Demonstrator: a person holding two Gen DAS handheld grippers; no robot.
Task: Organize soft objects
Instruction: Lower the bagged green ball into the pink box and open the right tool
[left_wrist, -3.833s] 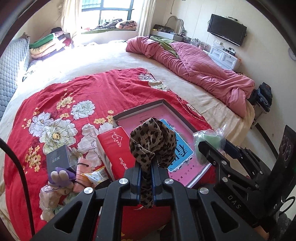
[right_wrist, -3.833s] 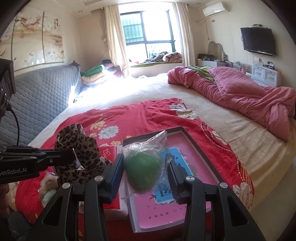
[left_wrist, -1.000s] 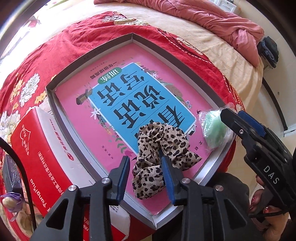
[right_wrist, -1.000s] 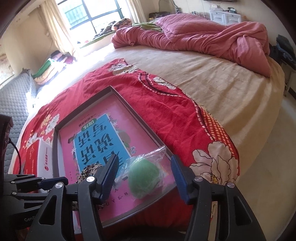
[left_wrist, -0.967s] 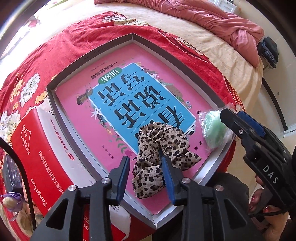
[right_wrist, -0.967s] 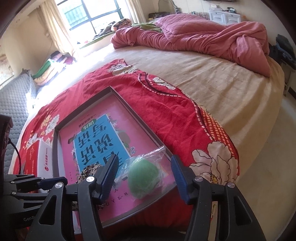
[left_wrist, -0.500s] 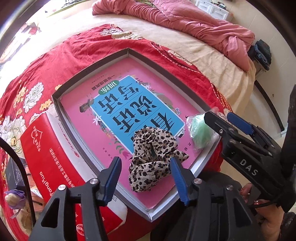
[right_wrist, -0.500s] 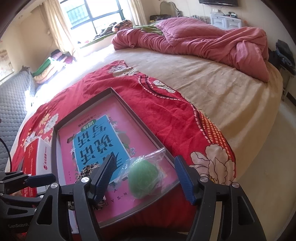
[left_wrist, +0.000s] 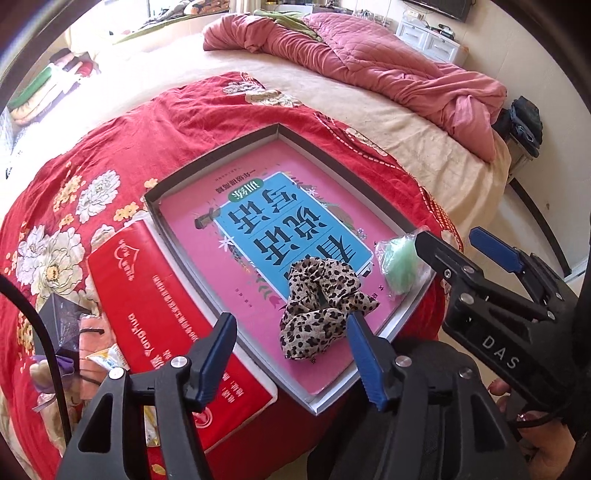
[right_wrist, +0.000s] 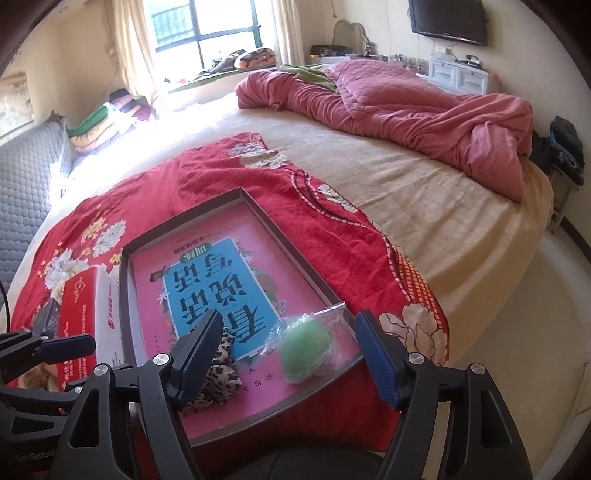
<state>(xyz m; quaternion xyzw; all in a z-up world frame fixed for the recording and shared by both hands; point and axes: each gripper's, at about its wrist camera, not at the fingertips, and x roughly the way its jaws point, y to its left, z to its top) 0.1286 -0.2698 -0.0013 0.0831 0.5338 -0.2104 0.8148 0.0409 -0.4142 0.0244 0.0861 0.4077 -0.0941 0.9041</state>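
Observation:
A leopard-print scrunchie lies in the near part of a shallow grey-rimmed tray lined with a pink and blue book cover. It also shows in the right wrist view. A green soft ball in a clear bag lies in the tray's near right corner, also in the left wrist view. My left gripper is open, just short of the scrunchie and apart from it. My right gripper is open, just short of the bagged ball. Both grippers are empty.
A red box lies left of the tray on a red floral cloth. A dark small box and several soft toys and packets sit at the far left. A pink quilt is bunched at the bed's far side.
Both grippers opened wide and let go. They drew back and up from the tray. The scrunchie and the bagged ball now lie free in the tray.

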